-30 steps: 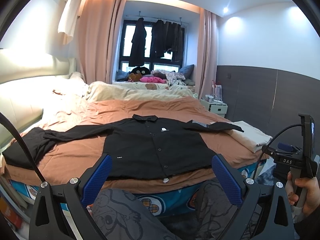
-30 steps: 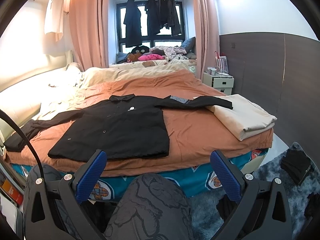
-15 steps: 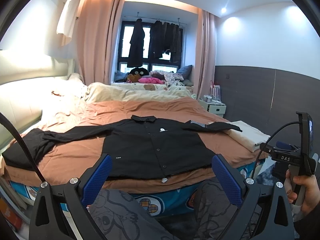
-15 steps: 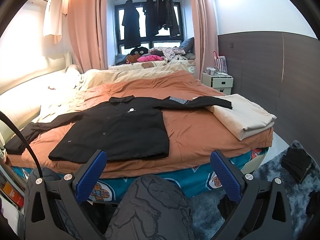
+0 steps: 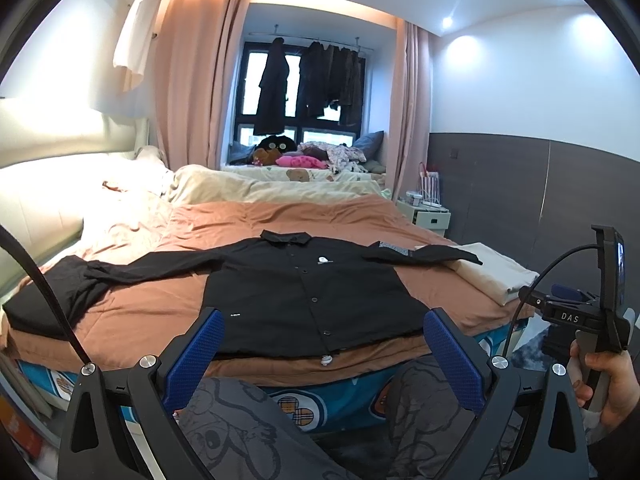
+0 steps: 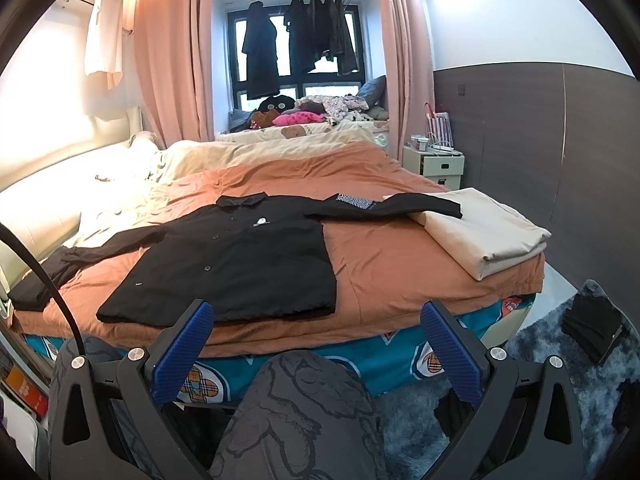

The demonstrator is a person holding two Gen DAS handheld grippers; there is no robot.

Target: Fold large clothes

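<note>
A black button-up shirt [image 5: 308,288] [image 6: 240,264] lies flat and face up on the orange bed cover [image 5: 280,216] [image 6: 384,256], sleeves spread to both sides. Its right sleeve end rests on a folded cream cloth [image 5: 492,272] [image 6: 484,232]. My left gripper [image 5: 320,344] is open, held short of the bed's near edge in front of the shirt hem, with nothing between its blue pads [image 5: 200,344]. My right gripper [image 6: 316,336] is also open and empty, right of the shirt hem. In the left wrist view a hand holds the right gripper's handle [image 5: 592,336].
The person's patterned grey trouser knees [image 5: 248,432] [image 6: 304,412] sit below both grippers. A white nightstand [image 6: 434,162] stands by the dark wall panel. A blue-grey rug [image 6: 560,364] with dark items [image 6: 592,328] lies right of the bed. Pillows and clothes fill the far end.
Both cameras have tilted up slightly, so the bed sits a little lower in view. The shirt has not moved and both grippers stay open.
</note>
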